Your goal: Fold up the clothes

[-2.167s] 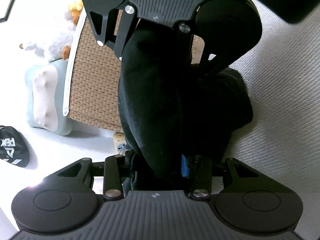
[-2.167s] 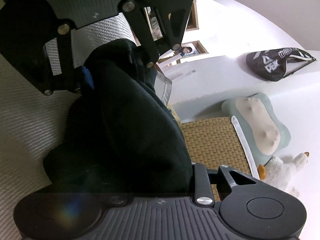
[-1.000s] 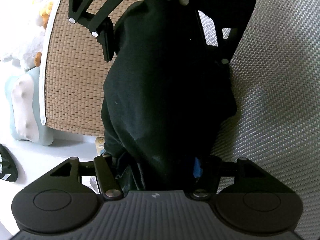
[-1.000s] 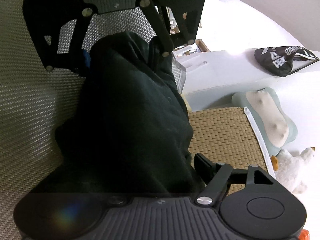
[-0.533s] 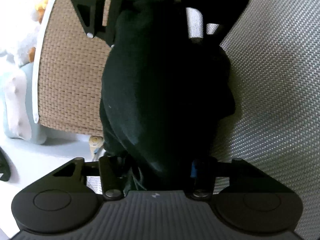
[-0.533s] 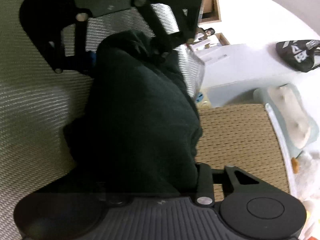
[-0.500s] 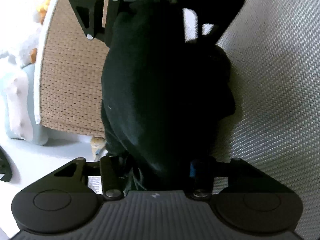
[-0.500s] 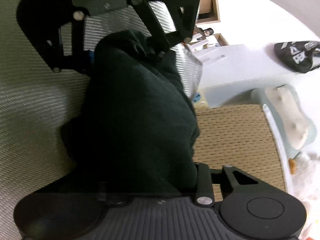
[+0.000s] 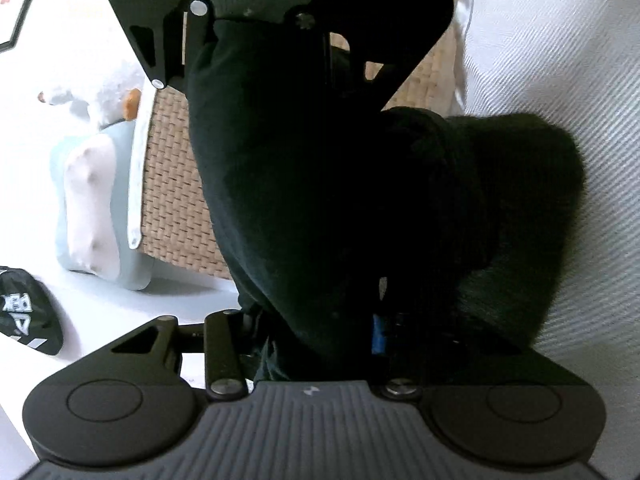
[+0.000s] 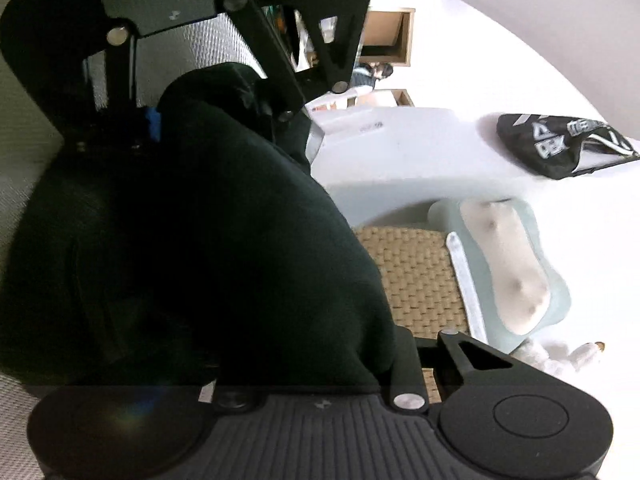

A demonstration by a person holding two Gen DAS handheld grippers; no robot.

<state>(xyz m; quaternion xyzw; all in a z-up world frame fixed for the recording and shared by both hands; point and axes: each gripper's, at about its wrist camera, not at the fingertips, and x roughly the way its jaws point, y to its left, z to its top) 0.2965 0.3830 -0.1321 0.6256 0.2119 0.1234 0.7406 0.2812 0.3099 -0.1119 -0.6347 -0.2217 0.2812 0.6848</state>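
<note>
While just narrowing both sets of jaws onto cloth, pinches black garment [image 9: 320,180] in left gripper [image 9: 312,320] and facing right gripper [image 9: 260,52]. Lifts it higher off grey woven cover [image 9: 560,60] than a second ago, likely for a fold. Hangs bunched between both, beside rattan mat [image 9: 176,200].

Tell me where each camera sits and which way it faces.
Left wrist: rides the left gripper, looking along its jaws at the black fabric garment they clamp; right gripper opposite.
Right wrist: rides the right gripper, facing back along the garment at the left gripper.
Shared: garment, tan woven mat, pale blue pillow.
</note>
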